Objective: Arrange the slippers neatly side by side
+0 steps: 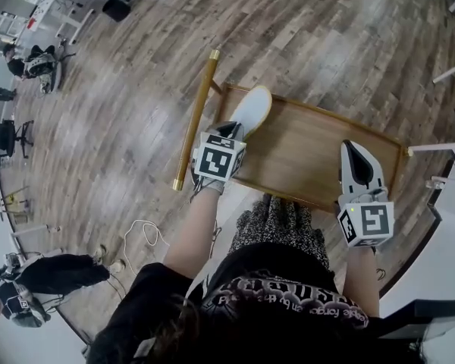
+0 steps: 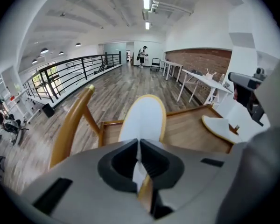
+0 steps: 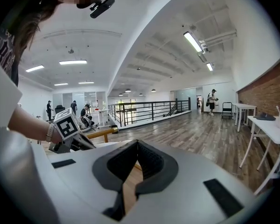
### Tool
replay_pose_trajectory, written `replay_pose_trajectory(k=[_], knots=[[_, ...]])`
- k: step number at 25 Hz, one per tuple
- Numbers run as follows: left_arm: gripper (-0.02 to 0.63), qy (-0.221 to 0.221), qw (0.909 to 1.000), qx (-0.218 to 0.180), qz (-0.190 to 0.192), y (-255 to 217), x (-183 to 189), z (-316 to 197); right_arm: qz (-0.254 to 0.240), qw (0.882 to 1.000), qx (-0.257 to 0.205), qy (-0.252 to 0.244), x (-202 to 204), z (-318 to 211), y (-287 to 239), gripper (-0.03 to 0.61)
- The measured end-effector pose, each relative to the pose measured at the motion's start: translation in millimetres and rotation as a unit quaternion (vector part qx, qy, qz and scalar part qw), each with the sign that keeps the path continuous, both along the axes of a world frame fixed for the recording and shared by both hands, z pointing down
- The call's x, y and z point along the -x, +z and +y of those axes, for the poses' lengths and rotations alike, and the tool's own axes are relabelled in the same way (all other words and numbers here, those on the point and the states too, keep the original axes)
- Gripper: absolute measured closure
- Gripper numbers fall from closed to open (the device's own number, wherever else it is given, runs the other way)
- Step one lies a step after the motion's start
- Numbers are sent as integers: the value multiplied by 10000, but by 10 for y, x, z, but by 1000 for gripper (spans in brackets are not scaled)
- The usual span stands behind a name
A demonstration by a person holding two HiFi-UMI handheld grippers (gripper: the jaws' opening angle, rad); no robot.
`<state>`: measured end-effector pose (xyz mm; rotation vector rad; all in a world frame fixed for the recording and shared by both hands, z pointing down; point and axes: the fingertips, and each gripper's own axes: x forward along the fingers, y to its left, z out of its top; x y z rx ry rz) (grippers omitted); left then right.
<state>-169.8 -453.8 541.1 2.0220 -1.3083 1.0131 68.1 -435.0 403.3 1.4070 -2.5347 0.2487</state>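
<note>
A white slipper with a yellow rim [image 1: 252, 108] [image 2: 144, 118] lies toe-away on the left part of a low wooden stand [image 1: 307, 146] [image 2: 186, 130]. My left gripper [image 1: 229, 130] [image 2: 139, 146] is shut on the slipper's near end, with white fabric pinched between the pads. A second white slipper [image 2: 221, 129] rests on the stand's right side; the head view does not show it. My right gripper [image 1: 354, 152] [image 3: 136, 148] hovers over that right side. Its jaws meet and only wood shows through the gap below them.
A rounded wooden rail [image 1: 196, 123] [image 2: 72, 120] runs along the stand's left edge. White table legs [image 1: 449, 70] stand at the right. A white cable [image 1: 140, 233] lies on the plank floor at lower left. People sit far left [image 1: 30, 59].
</note>
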Motion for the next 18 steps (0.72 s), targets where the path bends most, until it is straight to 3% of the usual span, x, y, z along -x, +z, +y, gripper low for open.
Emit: replay_pose_trajectory(k=[4,10,18], knots=[[603,-343,9994,91,-24,143,201,-20,34,10000,20,-55,115,-31,-6,574],[603,-583,9977,349,62,633,138,-48,159,9999,62,4,96,-31,28,574],[601,-821,9958,283,306,797,143,-132,256,9992,198,220,-80,-9,125,574]])
